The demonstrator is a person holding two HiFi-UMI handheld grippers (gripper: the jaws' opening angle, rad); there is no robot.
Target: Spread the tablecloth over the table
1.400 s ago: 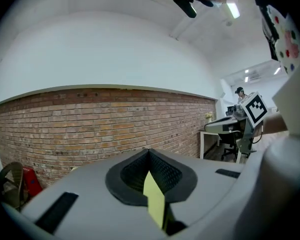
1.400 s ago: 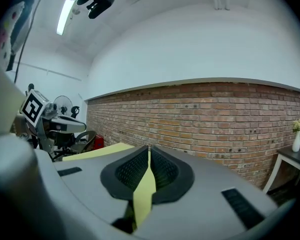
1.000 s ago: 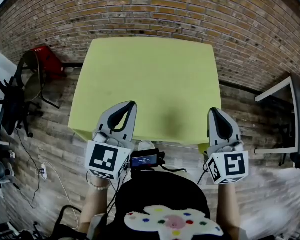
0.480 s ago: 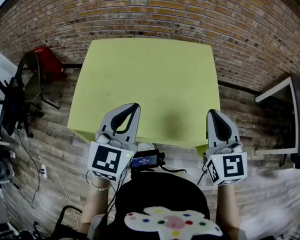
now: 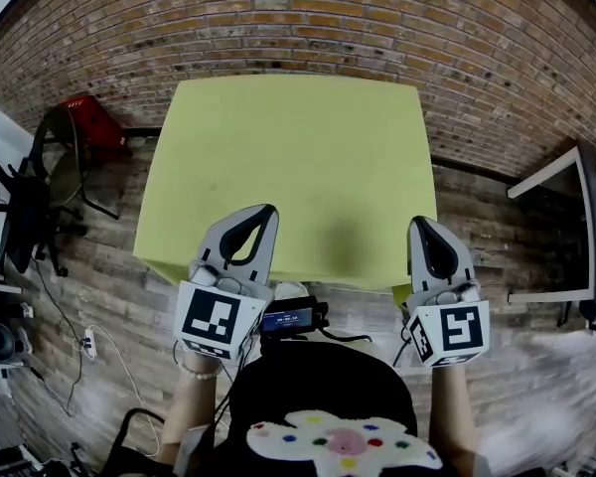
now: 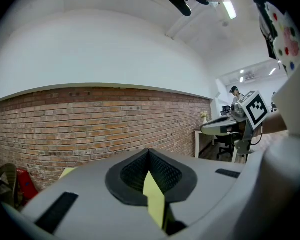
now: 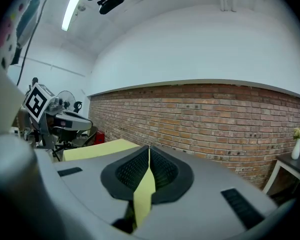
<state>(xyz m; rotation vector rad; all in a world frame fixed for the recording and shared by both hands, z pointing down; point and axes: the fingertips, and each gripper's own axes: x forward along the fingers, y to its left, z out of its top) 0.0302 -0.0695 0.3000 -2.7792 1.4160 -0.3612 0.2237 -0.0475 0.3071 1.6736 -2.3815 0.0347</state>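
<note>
Tablecloth, yellow-green fabric: clamped tight at near edge by left gripper & right gripper, prob. to tug taut, flat & square.

Tablecloth: matt yellow-green cloth, smooth. Wall: rough red brick. Floor: worn wood planks. Left gripper: matt grey plastic.

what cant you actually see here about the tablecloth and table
Table: head view, wholly under the tablecloth.
Pinch points on the cloth: head view, covered by the left gripper and right gripper bodies.
Cloth's far overhang: head view, behind the far edge.
Screen text: head view, too small.
</note>
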